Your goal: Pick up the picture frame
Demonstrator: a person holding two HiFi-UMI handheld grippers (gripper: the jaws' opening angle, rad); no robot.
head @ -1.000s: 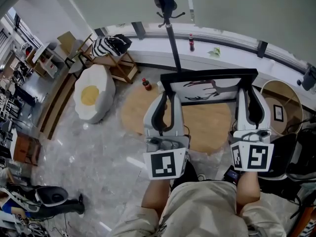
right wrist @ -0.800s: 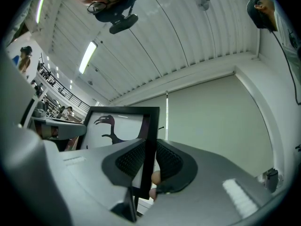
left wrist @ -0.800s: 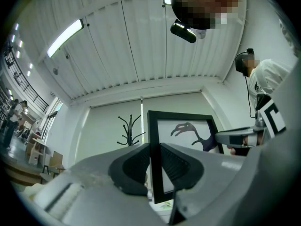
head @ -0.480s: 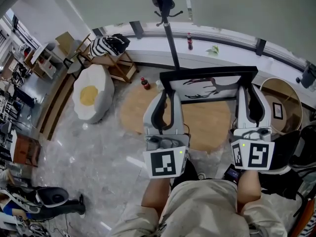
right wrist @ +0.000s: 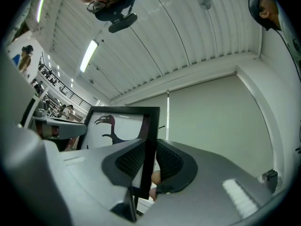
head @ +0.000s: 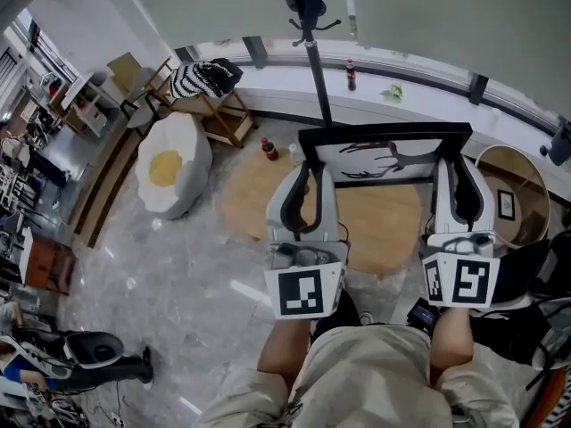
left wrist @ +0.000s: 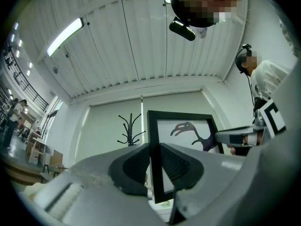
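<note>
Picture frame [head: 384, 135] hangs above the floor in front of the person, placed as it was a second back. Left gripper [head: 303, 185] is clamped on its left bar, right gripper [head: 459, 181] on its right bar. The pick-up looks done. Below lie a round wooden mat [head: 259, 199] and marble floor [head: 161, 266], with a coat stand [head: 312, 61] and an egg-shaped cushion [head: 169, 168] beyond.

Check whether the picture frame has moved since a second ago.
No. The picture frame sits the same against the coat stand and the round rug; only the whole view drifted slightly.
</note>
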